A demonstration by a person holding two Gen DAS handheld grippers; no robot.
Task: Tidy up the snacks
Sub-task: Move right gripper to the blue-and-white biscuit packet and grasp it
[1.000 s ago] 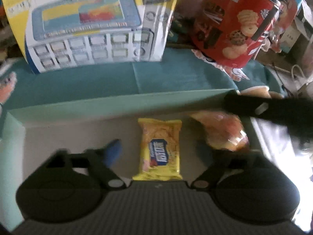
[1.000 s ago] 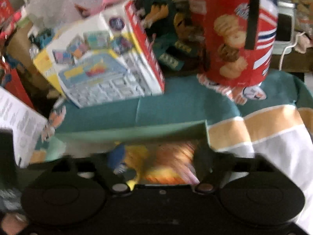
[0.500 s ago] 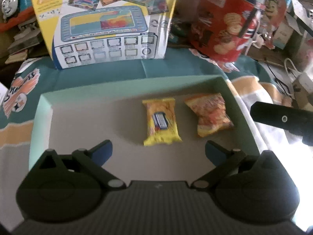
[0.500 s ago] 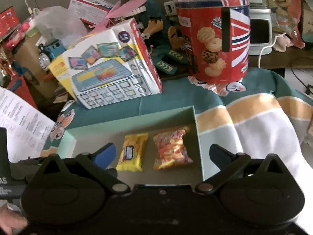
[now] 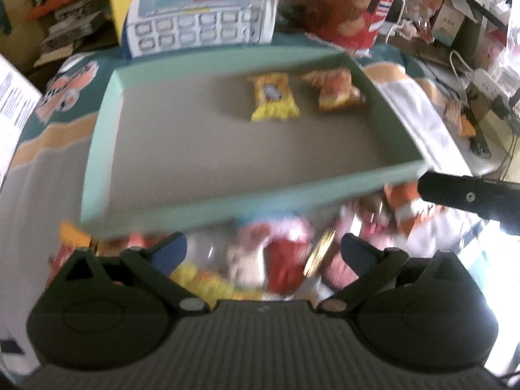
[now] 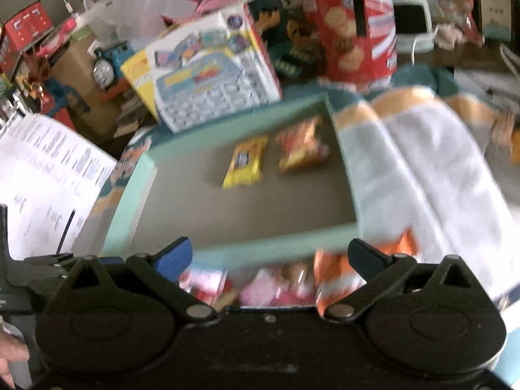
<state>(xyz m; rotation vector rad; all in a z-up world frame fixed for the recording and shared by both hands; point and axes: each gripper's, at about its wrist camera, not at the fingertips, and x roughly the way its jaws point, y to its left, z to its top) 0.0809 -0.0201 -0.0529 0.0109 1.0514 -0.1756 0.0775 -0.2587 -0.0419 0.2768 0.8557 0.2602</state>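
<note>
A shallow mint-green box [image 5: 104,104] [image 6: 136,188] lies on the cloth. Inside at its far right are a yellow snack packet [image 5: 273,97] [image 6: 245,161] and an orange-red snack packet [image 5: 334,89] [image 6: 300,144], side by side. A blurred pile of loose snack packets [image 5: 279,253] [image 6: 276,286] lies in front of the box's near wall. My left gripper [image 5: 263,253] is open and empty above this pile. My right gripper [image 6: 271,256] is open and empty over the pile's right part; its body [image 5: 471,195] shows at the right of the left wrist view.
A toy cash-register carton [image 5: 201,9] [image 6: 211,74] and a red biscuit tin [image 5: 351,6] [image 6: 351,26] stand behind the box. Printed paper [image 6: 42,178] lies at the left. A striped towel [image 6: 422,169] covers the right. Clutter and cables [image 5: 481,74] fill the far right.
Both grippers have pulled back from the box toward me. The orange-red packet, held over the box a second ago, now lies in it. The loose snack pile has come into view.
</note>
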